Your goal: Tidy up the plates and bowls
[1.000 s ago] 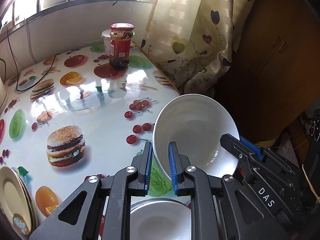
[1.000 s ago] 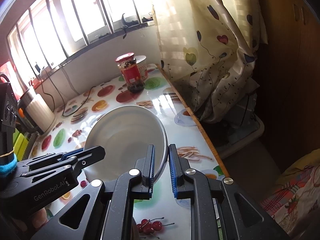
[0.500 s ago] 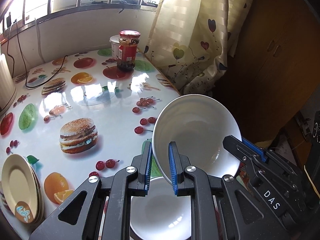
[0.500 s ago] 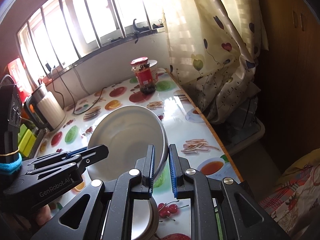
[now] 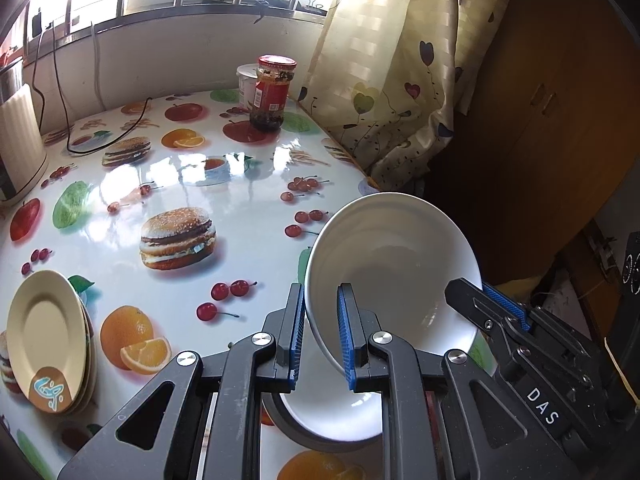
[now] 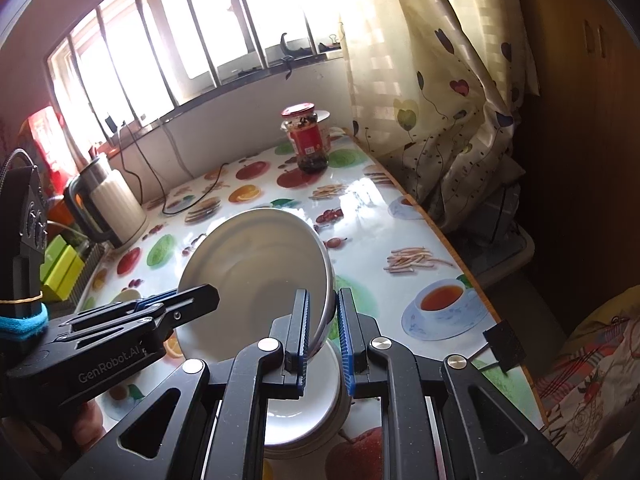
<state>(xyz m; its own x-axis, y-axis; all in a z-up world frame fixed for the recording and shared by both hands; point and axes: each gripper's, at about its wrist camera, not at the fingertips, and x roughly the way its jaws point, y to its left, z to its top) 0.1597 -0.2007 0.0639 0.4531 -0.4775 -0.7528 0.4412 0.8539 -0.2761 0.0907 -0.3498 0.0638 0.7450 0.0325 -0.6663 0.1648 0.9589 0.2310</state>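
Both sets of jaws are clamped on the same white bowl (image 5: 394,264), one on each side of its rim. The left gripper (image 5: 319,338) pinches the rim nearest its camera, and the right gripper (image 6: 323,338) has the opposite edge squeezed between its blue pads (image 6: 345,354). So the bowl hangs tilted in the air between the two, above the near edge of the worktop (image 5: 240,216). Right under it sits another white bowl (image 6: 298,412) on the worktop, looks like it's on a stack, though how many are below I can't tell. Off to the left there's a pile of cream plates (image 5: 46,340) on the fruit-and-burger tablecloth. Further back stands a jar (image 5: 271,94) with a red lid, with a white tub (image 5: 247,82) just behind it. A kettle (image 6: 106,204) sits by the window with its cable (image 5: 96,136) trailing over the worktop, and a heart-print curtain (image 5: 384,76) hangs on the right.
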